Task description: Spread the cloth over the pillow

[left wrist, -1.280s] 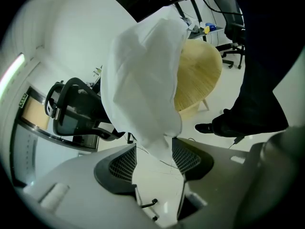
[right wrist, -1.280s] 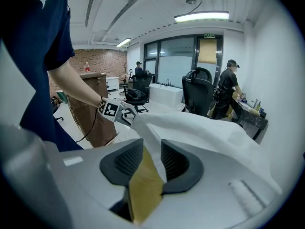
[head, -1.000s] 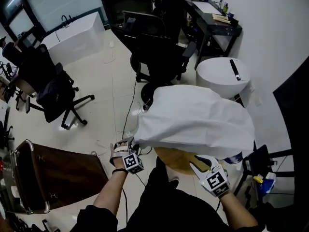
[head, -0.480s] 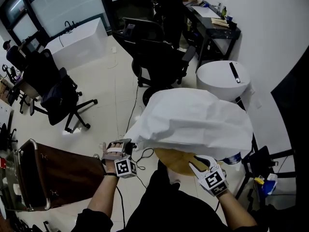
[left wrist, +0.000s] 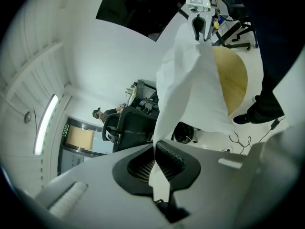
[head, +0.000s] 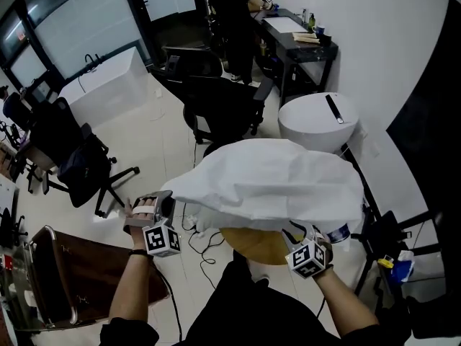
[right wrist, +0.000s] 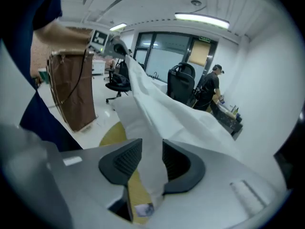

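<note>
White cloth (head: 274, 182) held up between two hand-held grippers, seen from above. The cloth is plain, thin and creased, and it billows into a broad dome with its far edge falling toward the floor beside a white drum-shaped container (head: 317, 125). Its near left corner is drawn out to a point at the left gripper (head: 167, 202), whose jaws are closed tight on a narrow fold of the fabric; from there the cloth runs taut across to the right gripper (head: 298, 233). The right gripper's jaws stand apart and have just been opening. A bunched strip of the cloth's near right edge passes between them, lying against one pad and clear of the other, so the pads do not pinch it. Under the cloth's near edge shows a round tan disc (head: 256, 245), partly covered. Whether this is the pillow, or what bulges the cloth above it, cannot be told. The white drum-shaped container stands on the floor against the wall, closed on top, with a black strip (head: 332, 109) lying across its lid; its contents are hidden. At the lower left corner of the head view a brown bag-like bin (head: 65, 283) hangs in a metal frame; only its dark brown lining can be seen inside. Black office chairs (head: 216, 99) and a dark desk (head: 295, 38) stand beyond, where a person (head: 230, 2) stands.
</note>
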A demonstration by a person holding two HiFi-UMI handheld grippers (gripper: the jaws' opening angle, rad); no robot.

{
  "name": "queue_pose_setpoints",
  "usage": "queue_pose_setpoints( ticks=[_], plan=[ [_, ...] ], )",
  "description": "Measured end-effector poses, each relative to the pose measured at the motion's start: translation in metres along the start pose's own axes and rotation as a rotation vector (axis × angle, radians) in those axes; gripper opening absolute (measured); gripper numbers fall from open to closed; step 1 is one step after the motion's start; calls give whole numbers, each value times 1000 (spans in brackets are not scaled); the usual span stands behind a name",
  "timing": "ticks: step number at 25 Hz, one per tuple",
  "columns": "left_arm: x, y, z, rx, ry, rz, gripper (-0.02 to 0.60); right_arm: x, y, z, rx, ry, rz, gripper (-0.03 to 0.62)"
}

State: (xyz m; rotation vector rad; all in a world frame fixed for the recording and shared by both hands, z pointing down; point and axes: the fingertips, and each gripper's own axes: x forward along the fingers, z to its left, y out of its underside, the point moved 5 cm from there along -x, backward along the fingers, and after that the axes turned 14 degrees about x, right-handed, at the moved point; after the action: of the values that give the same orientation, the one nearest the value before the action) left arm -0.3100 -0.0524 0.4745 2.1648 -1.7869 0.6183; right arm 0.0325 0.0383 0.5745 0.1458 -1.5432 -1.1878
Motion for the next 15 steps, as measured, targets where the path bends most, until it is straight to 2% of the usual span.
queue_pose_setpoints(
  ticks=[4, 7, 8, 10, 11, 15],
  plan=[
    [6, -3, 20, 18, -14, -14, 0, 21, 14, -18, -165, 62, 58, 170],
    [12, -5, 26, 22, -14, -22, 0, 31, 17, -24, -200, 54, 86, 166],
    [14, -6, 28, 22, -13, -25, 0, 31, 16, -25, -204, 51, 89, 147],
    [17, -6, 31, 24, -13, -30, 0, 26, 10, -27, -214, 55, 76, 33],
    [19, -6, 33, 24, -15, -31, 0, 22, 6, -28, -216, 60, 63, 11],
    [32, 2, 48, 4, -23, -36, 0, 6, -21, -44, -187, 90, -3, 9]
  ],
)
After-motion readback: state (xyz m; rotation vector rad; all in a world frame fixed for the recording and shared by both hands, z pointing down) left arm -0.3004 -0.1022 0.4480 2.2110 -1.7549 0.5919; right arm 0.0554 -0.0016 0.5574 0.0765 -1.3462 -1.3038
